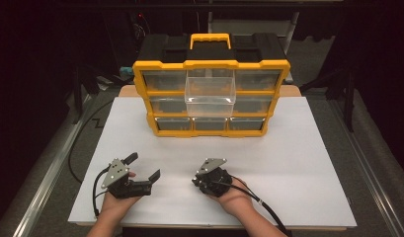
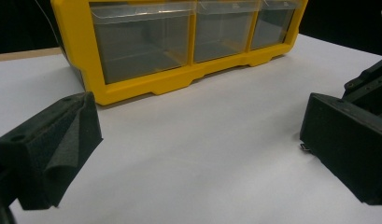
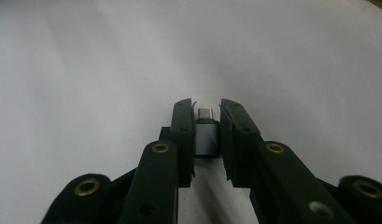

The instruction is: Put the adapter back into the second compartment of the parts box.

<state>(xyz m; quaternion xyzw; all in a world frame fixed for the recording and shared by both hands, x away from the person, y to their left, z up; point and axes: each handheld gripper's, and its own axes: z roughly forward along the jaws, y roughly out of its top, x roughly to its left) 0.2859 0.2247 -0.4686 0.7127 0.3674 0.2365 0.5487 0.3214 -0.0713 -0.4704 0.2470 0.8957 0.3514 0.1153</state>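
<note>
White table [image 1: 298,163]; right gripper [image 3: 207,122] clamps adapter [image 3: 207,135].

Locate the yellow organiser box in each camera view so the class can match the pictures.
High view: the yellow organiser box stands upper centre, at the far end of the white sheet, with one clear drawer pulled out.
Left gripper view: along the top edge, its bottom drawers facing the camera.
Right gripper view: the camera looks instead at a small grey adapter between the jaws.
Shared landmark: the white sheet, underneath in all three views.
</note>
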